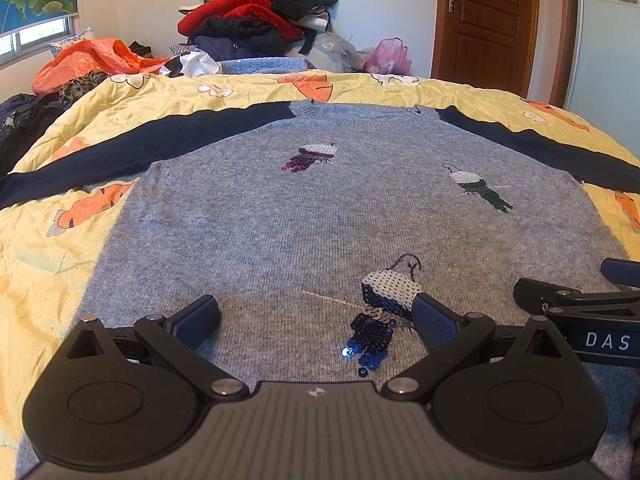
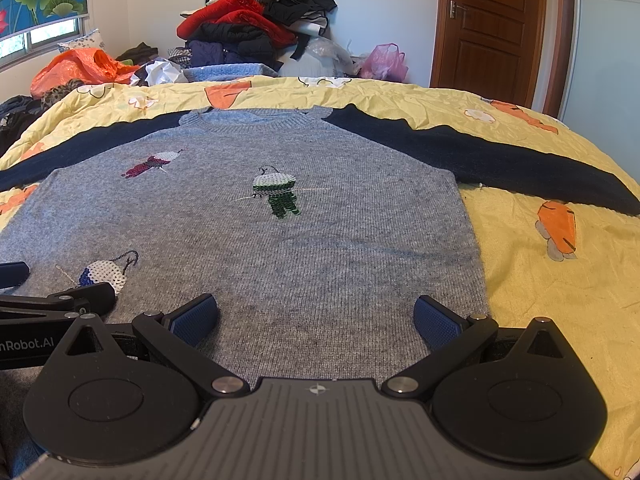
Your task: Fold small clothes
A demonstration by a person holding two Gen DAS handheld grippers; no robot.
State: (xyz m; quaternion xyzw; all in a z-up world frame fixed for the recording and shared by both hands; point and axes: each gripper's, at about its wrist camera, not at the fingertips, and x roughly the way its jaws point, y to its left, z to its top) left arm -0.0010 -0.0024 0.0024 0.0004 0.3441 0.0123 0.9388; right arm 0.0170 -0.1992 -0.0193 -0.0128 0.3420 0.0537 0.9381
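Note:
A grey knit sweater (image 1: 280,216) (image 2: 320,240) with dark navy sleeves (image 1: 120,148) (image 2: 500,160) lies flat, front up, on a yellow quilt; both sleeves are spread outward. Sequin birds decorate its chest. My left gripper (image 1: 316,320) hovers open over the lower hem area, a blue sequin bird (image 1: 384,312) between its fingers. My right gripper (image 2: 316,320) is open over the lower right part of the body, nothing between its pads. Each gripper shows at the edge of the other's view: the right gripper (image 1: 580,304), the left gripper (image 2: 60,300).
The yellow quilt (image 2: 540,300) with orange carrot prints covers the bed. Behind it rises a pile of clothes (image 1: 256,16), with orange (image 1: 88,60) and pink (image 1: 388,56) plastic bags beside it. A brown door (image 1: 488,20) stands at the back right, a window at the left.

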